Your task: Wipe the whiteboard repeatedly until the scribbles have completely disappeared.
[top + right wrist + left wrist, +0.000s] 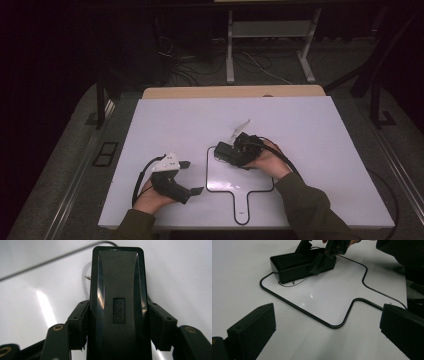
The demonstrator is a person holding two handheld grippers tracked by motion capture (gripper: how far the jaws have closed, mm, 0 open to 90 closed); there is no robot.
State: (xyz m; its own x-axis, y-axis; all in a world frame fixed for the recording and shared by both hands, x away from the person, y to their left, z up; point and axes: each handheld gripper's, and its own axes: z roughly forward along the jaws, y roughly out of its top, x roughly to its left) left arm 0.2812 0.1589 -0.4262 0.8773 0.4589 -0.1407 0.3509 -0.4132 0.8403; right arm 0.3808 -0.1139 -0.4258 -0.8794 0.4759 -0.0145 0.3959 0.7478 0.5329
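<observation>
Black "deli" eraser [118, 305] clamped in right tool [117, 325], left tool [327, 332] gaping, empty.

Black eraser [117, 305], black-outlined white board [300, 145]

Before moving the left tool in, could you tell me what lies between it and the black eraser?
Bare whiteboard and its black frame, per the left gripper view.

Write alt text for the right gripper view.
A black eraser marked "deli" is clamped between the right tool's two black jaws, lying on a glossy whiteboard. A thin dark line crosses the board behind it.
</observation>
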